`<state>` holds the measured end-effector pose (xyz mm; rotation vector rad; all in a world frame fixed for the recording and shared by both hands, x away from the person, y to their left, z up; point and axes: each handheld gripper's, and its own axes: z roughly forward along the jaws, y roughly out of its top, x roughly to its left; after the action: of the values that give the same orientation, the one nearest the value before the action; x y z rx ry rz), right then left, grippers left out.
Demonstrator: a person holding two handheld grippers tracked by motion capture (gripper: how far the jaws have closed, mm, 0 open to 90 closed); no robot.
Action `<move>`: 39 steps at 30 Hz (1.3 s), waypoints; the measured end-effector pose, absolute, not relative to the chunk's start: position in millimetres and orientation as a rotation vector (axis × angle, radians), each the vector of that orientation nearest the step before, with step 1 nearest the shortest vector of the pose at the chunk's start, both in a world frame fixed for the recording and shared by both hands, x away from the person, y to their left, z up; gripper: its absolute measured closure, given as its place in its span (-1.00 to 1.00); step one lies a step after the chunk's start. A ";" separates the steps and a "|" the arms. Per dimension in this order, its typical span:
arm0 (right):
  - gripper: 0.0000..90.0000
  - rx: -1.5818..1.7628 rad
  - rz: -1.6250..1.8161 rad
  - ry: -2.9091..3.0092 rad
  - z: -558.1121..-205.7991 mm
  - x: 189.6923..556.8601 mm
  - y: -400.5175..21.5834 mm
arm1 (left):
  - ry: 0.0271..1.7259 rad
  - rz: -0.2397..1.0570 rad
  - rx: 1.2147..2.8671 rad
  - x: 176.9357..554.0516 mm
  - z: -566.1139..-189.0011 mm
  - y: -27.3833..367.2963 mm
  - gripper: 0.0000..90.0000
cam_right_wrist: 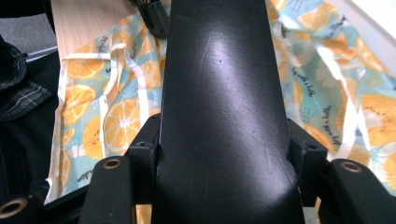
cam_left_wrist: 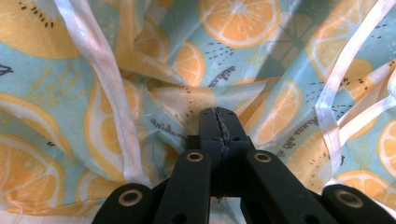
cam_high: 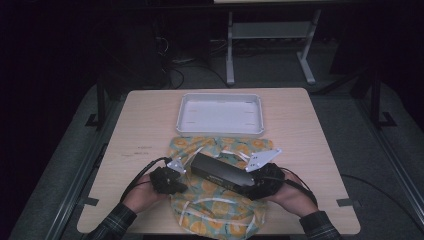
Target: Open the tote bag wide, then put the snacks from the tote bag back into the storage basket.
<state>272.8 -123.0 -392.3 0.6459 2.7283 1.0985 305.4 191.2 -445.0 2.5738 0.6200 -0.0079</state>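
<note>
The black box (cam_high: 225, 176) is long and glossy, clamped by the right gripper (cam_right_wrist: 224, 149). The left gripper (cam_left_wrist: 219, 122), jaws closed, pinches the orange-print cloth (cam_high: 212, 210) on the wooden table (cam_high: 145, 125); the room is dark.

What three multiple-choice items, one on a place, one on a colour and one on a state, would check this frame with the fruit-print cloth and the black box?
1. Where does the white tray stand?
A. On the table beyond the cloth
B. On top of the cloth
C. On the floor

2. What is printed on the cloth?
A. Red stripes on white
B. Orange citrus slices on pale blue-green
C. Black dots on yellow

3. How does the right gripper stand?
A. Open and empty
B. Shut on the cloth
C. Shut on the black box

Answers:
1. A, the high view shows the tray at the cloth's far edge.
2. B, the left gripper view shows the slices close up.
3. C, in the right gripper view the jaws press on both sides of the box, while the left gripper has its jaws closed at the cloth.
</note>
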 end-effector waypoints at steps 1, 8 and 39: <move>-0.08 0.645 1.102 2.726 -390.8 273.2 -123.5 | 0.620 -0.008 2.574 305.5 -445.0 191.2 0.99; -0.08 0.659 1.126 2.713 -381.1 278.3 -126.1 | 0.616 -0.010 2.577 306.1 -444.7 191.8 0.99; -0.07 0.687 1.087 2.685 -351.3 322.4 -124.3 | 0.619 -0.029 2.576 307.4 -444.6 192.4 0.99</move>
<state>322.4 -124.3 -351.3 0.6870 2.6853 1.0868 307.4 192.4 -444.6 2.5759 0.6192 -0.0287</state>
